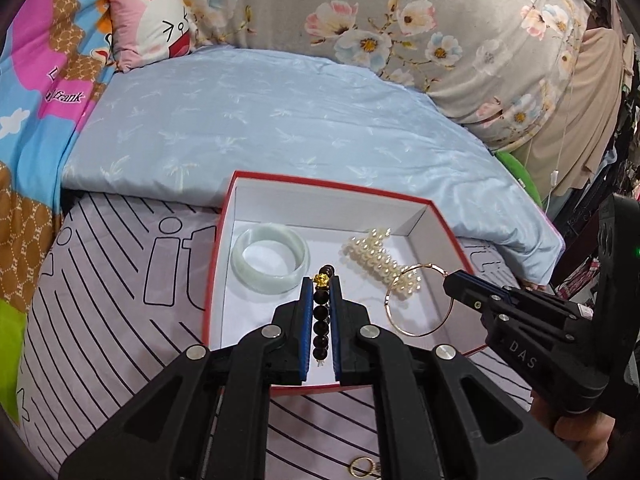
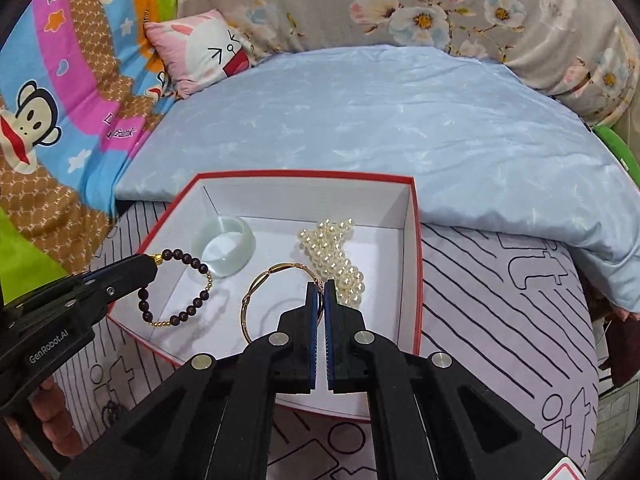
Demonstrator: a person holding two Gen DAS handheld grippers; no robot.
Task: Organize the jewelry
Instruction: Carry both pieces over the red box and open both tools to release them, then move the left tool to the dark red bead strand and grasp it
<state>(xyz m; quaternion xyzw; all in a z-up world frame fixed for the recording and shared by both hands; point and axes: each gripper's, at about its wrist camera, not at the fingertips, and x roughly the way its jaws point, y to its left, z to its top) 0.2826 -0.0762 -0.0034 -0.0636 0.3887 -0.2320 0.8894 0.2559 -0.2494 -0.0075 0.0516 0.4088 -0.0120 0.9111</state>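
Black two-finger left tool (image 1: 320, 292), blue-padded, pinches a dark brown beaded bracelet with gold spacer beads (image 1: 321, 312) and holds it over the near half of the red-rimmed white cardboard box (image 1: 416, 204) on the striped bed sheet (image 1: 104, 280). Right tool (image 2: 321, 292), jaws pressed together, pinches a thin gold bangle (image 2: 256, 292) hanging at the box's 5 o'clock side. Already inside: a pale green jade bangle (image 1: 270, 258) at 10 o'clock and a cluster of white pearls (image 1: 380, 260) at 2 o'clock. Judged step: lowering both pieces into the box. Best done by setting each onto bare white floor, clear of pearls and jade, then spreading the jaws only once the piece rests. One small gold ring (image 1: 362, 466) lies outside on the sheet.
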